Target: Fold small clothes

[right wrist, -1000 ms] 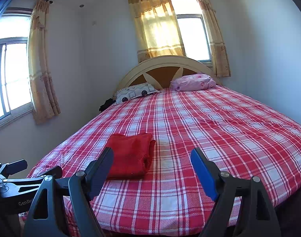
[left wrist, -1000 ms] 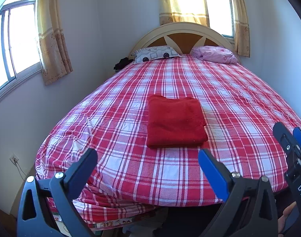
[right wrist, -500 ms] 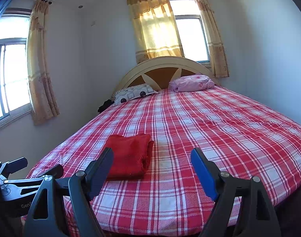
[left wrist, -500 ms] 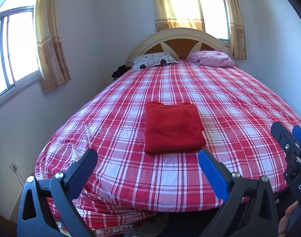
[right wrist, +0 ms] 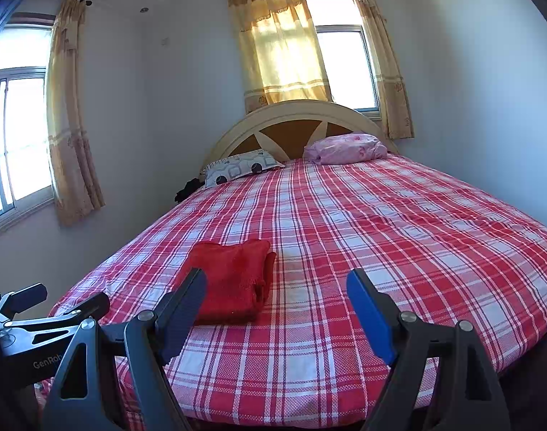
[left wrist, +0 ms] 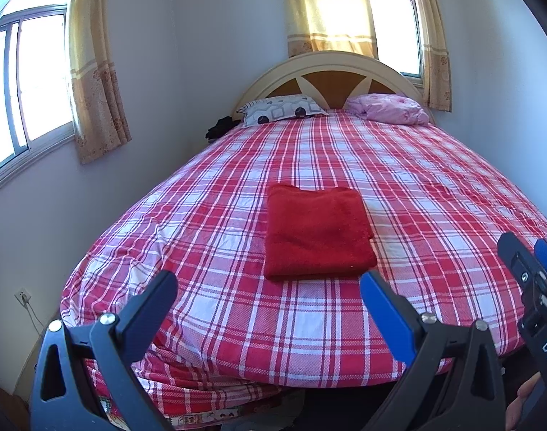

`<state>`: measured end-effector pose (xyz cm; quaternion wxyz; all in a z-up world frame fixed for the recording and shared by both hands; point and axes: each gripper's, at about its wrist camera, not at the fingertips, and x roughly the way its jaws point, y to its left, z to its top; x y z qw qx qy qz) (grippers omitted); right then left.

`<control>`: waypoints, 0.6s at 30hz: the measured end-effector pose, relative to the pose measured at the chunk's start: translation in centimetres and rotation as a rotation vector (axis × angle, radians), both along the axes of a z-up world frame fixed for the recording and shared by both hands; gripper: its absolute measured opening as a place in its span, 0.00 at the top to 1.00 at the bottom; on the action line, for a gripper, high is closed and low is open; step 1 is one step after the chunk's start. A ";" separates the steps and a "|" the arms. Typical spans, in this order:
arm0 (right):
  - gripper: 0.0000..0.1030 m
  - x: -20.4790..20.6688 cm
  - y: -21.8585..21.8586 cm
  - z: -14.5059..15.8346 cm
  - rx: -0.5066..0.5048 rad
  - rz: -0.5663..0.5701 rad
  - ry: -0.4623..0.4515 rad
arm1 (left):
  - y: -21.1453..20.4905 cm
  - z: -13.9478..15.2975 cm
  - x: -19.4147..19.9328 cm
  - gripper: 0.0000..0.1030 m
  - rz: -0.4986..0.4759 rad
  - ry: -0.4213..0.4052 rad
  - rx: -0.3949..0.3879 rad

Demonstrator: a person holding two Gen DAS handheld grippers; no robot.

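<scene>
Red cloth [left wrist: 318,231], a fleecy, soft rectangle already folded flat, lies on the plaid bed [left wrist: 435,186] at 12 o'clock from the left gripper [left wrist: 268,296]. It looks light and limp, best pinched at a corner. Both the left and the right gripper [right wrist: 275,296] gape, holding nothing.

Sunny little bedroom, pale walls

Big bed [left wrist: 435,194] in red plaid, arched headboard [right wrist: 291,122], two pillows [left wrist: 284,107] up top, yellow curtains [right wrist: 280,50] glowing over the windows [left wrist: 29,82], wall socket [left wrist: 22,295] down low.
</scene>
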<state>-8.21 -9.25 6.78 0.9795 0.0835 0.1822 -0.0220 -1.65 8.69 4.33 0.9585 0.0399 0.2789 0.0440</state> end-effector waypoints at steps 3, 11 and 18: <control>0.22 0.0 0.0 -0.1 -0.001 0.000 0.002 | -0.1 -0.1 0.1 0.00 0.009 0.001 0.014; 0.22 0.0 -0.1 -0.1 0.000 -0.002 0.005 | 0.0 -0.7 0.7 0.00 -0.011 0.045 -0.004; 0.22 0.3 -0.4 -0.5 0.013 -0.004 0.021 | -0.1 -0.6 0.5 0.00 0.001 0.023 0.016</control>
